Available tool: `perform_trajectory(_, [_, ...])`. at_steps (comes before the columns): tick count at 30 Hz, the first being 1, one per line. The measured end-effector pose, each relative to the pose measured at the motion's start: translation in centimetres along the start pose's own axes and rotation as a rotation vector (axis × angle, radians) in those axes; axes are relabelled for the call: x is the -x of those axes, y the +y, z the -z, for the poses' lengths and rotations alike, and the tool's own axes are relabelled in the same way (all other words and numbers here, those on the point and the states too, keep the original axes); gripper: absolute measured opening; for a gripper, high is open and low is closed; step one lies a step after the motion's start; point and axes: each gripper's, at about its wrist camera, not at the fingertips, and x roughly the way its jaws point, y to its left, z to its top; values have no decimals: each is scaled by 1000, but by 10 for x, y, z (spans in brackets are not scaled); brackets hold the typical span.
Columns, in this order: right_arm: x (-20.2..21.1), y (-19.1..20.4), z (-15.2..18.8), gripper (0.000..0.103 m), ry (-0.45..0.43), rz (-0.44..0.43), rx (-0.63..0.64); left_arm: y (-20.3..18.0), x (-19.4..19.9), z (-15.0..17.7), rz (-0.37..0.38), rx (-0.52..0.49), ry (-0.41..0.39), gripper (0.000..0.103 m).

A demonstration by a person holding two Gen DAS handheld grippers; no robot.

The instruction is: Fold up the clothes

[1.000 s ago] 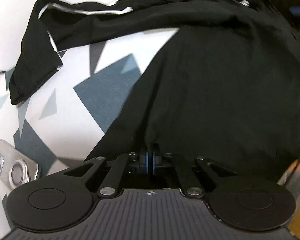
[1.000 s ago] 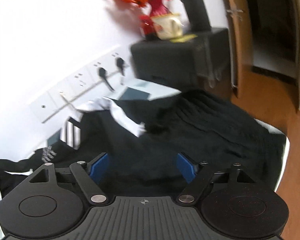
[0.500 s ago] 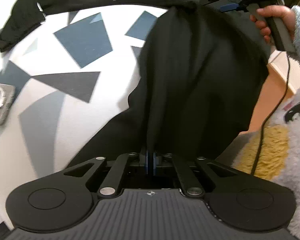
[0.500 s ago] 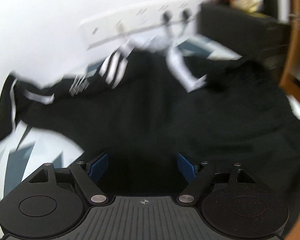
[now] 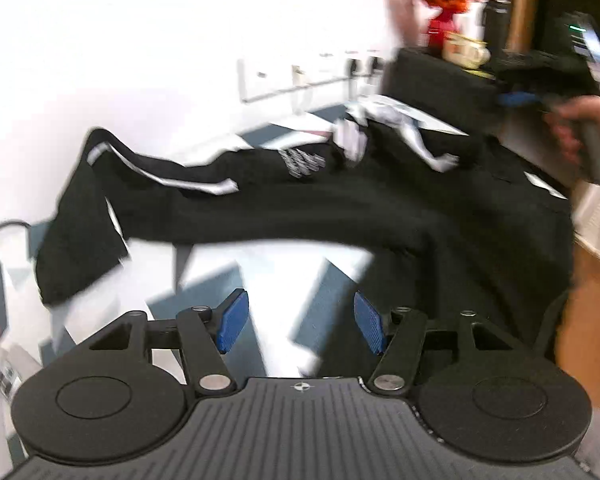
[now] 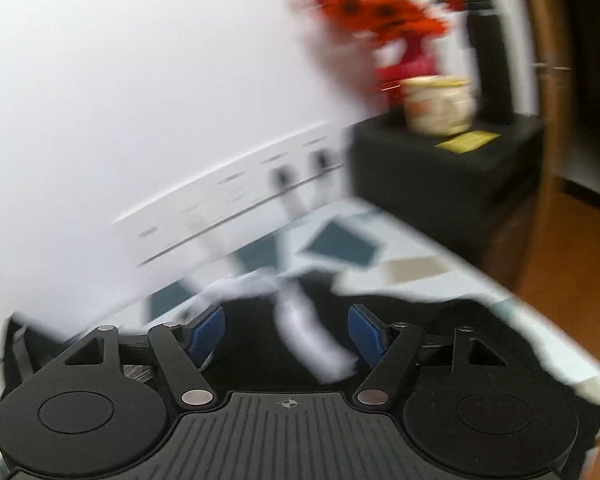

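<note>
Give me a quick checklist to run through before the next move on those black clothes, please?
1. Left tool free of cloth: ok, jaws opening, nothing between them.
2. Right tool free of cloth: ok, jaws closing slowly, not pressing on anything.
3. Black clothes lying on the table: ok, though one edge hangs over the right side.
4. Clothes folded neatly: not ok, striped parts are bunched near the wall.
5. Pictures sharp enough to aim: not ok, both views are blurred.
</note>
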Motion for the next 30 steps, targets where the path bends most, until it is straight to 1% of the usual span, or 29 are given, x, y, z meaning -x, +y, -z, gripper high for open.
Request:
perform_trajectory(1, [-4, -12, -1, 66, 7, 27, 13, -3, -14, -6, -44, -20, 8, 60])
perform_trajectory(2, [-11, -22, 4, 66, 44, 41, 39, -6, -22, -6, -74, -43, 18, 60])
perform_trajectory(4, [-32, -38, 20, 63, 170, 36, 94, -8, -53, -16, -97, -86, 47, 60])
perform_trajectory(5, [-43, -44, 30, 54, 225, 17, 100, -10, -68, -23, -93, -102, 62, 60])
perform_trajectory(6, [-54, -49, 38, 39, 274, -5, 103, -12, -82, -30, -89, -118, 76, 60])
perform_trajectory(7, [-66, -51, 45, 34, 311, -34, 100, -15, -96, -37, -87, -128, 95, 60])
perform_trajectory(9, [-89, -53, 55, 33, 368, -74, 99, -21, -124, -50, -83, -148, 133, 60])
perform_trajectory(10, [-99, -50, 57, 33, 378, -72, 98, -24, -140, -57, -91, -162, 150, 60])
perform_trajectory(12, [-119, -51, 52, 33, 382, -63, 85, -30, -164, -70, -109, -175, 165, 60])
perform_trajectory(14, [-137, -50, 41, 33, 392, -70, 72, -31, -186, -82, -104, -163, 183, 60])
perform_trajectory(16, [-162, -51, 27, 31, 391, -83, 100, -32, -204, -92, -99, -149, 202, 60])
perform_trajectory(18, [-185, -47, 5, 29, 378, -81, 152, -32, -216, -97, -117, -156, 212, 60])
perform_trajectory(19, [-196, -43, -7, 28, 350, -71, 174, -33, -222, -100, -129, -159, 217, 60])
perform_trajectory(20, [-207, -39, -23, 23, 280, -40, 185, -32, -227, -102, -141, -157, 222, 60])
perform_trajectory(21, [-214, -40, -41, 23, 184, 7, 167, -30, -230, -105, -154, -145, 222, 60])
perform_trajectory(22, [-220, -43, -60, 23, 88, 46, 119, -29, -233, -107, -168, -132, 222, 60])
perform_trajectory(23, [-225, -46, -75, 23, 34, 71, 64, -27, -235, -109, -181, -120, 222, 60])
perform_trajectory(24, [-231, -48, -85, 25, 31, 61, 19, -24, -236, -111, -194, -102, 217, 60])
perform_trajectory(25, [-237, -46, -88, 29, 52, 25, -2, -21, -236, -112, -207, -84, 213, 60])
perform_trajectory(26, [-241, -43, -88, 38, 71, -5, -10, -18, -236, -112, -218, -71, 210, 60])
perform_trajectory(27, [-244, -36, -81, 53, 79, -19, 17, -13, -234, -110, -232, -60, 212, 61])
perform_trajectory(29, [-245, -26, -69, 72, 78, -26, 73, -5, -232, -106, -259, -37, 215, 63])
perform_trajectory(30, [-247, -22, -63, 73, 80, -25, 93, 0, -230, -105, -273, -25, 217, 63])
